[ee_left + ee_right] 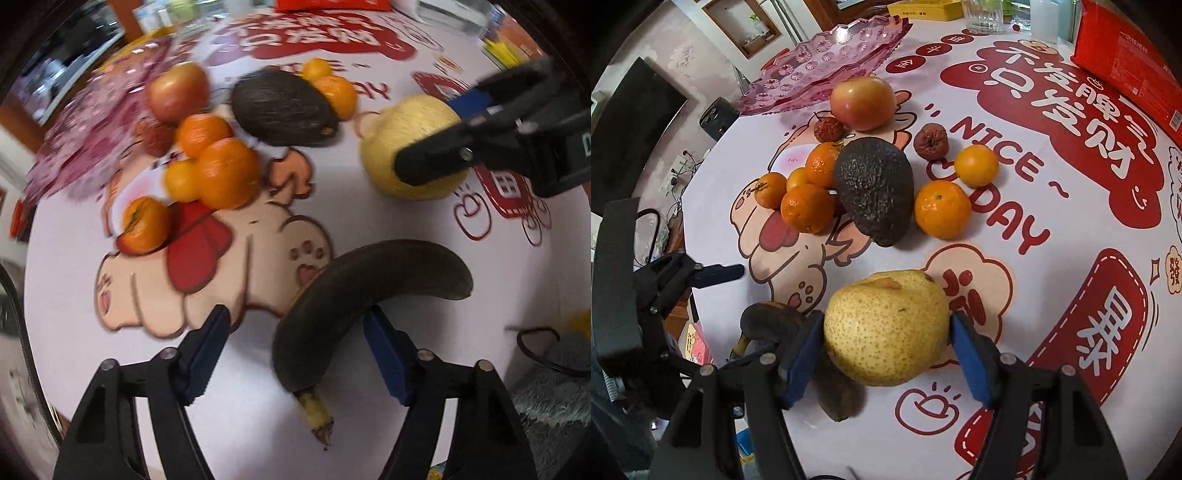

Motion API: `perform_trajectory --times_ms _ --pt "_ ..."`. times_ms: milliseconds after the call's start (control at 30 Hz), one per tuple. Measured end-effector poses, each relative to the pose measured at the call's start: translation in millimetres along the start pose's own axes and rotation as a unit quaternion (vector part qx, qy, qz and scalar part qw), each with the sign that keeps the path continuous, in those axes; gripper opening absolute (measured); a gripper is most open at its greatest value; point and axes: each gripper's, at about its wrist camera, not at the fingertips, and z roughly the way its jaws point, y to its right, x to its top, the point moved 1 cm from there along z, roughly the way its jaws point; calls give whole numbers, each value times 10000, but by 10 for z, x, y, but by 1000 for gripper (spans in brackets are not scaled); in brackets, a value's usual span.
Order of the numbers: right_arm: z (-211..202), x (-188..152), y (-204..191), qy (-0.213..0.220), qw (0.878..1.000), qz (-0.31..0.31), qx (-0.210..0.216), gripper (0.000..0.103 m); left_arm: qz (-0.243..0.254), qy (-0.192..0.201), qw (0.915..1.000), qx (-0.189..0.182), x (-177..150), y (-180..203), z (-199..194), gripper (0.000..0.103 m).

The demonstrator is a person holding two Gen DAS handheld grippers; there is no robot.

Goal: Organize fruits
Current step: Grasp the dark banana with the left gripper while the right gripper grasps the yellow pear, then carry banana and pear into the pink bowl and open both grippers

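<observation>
A yellow pear point(886, 328) sits between the blue pads of my right gripper point(886, 354), which close on its sides; the pear also shows in the left wrist view point(410, 144). A blackened banana point(354, 295) lies on the table between the wide-open fingers of my left gripper point(295, 354), apart from the left pad; its ends also show in the right wrist view point(768, 325). A dark avocado point(875, 192), several oranges point(807, 208), an apple point(862, 103) and two shrivelled red fruits point(931, 142) cluster at the table's middle.
A pink glass fruit plate point(827, 66) stands at the far left edge of the printed tablecloth point(1071, 206). A red box point(1134, 62), a yellow box point(927, 9) and a glass point(982, 14) stand at the back. The table edge runs along the left.
</observation>
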Motion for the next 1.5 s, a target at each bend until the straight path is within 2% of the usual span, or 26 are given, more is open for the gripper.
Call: perform_trajectory --times_ms 100,167,200,300,400,467,500,633,733,900,1033,1200,1333,1500 --pt "-3 0 -4 1 10000 -5 -7 69 278 -35 9996 -87 86 101 45 65" --pt "-4 -1 -4 -1 10000 -6 -20 69 330 -79 9991 -247 103 120 34 46" --pt "-7 -6 -2 0 10000 -3 -23 69 300 -116 9988 -365 106 130 23 46" --pt "-18 -26 3 7 10000 2 -45 69 198 -76 9996 -209 98 168 -7 41" --pt "-62 -57 -14 67 9999 -18 -75 69 -340 -50 9990 -269 64 102 -40 35" --pt "-116 -79 -32 132 9998 -24 -113 69 -722 25 9972 -179 29 49 -90 33" --pt "-150 -81 -41 183 9997 -30 -127 69 -1083 86 9940 -101 -8 1 -152 33" --pt "-333 -72 -98 412 9990 -103 -163 69 -1768 223 9839 -116 -168 -168 -338 32" --pt "-511 -30 -178 645 9975 -209 -219 69 -2164 387 9755 -32 -277 -364 -553 32" --pt "-762 146 -337 917 9950 -326 -216 69 -2434 754 9666 281 -162 -706 -1013 32" --pt "-953 466 -513 1119 9924 -453 -229 69 -2671 1117 9558 505 166 -1185 -1412 32" --pt "-1190 1154 -676 1607 9851 -543 -296 69 -3048 1350 9397 761 589 -1974 -1730 32" --pt "-1144 1726 -787 1907 9778 -616 -604 69 -3349 1444 9272 849 901 -2534 -1659 32" --pt "-677 2309 -819 1783 9803 -529 -657 69 -3603 1356 9194 807 1169 -2932 -1197 33"
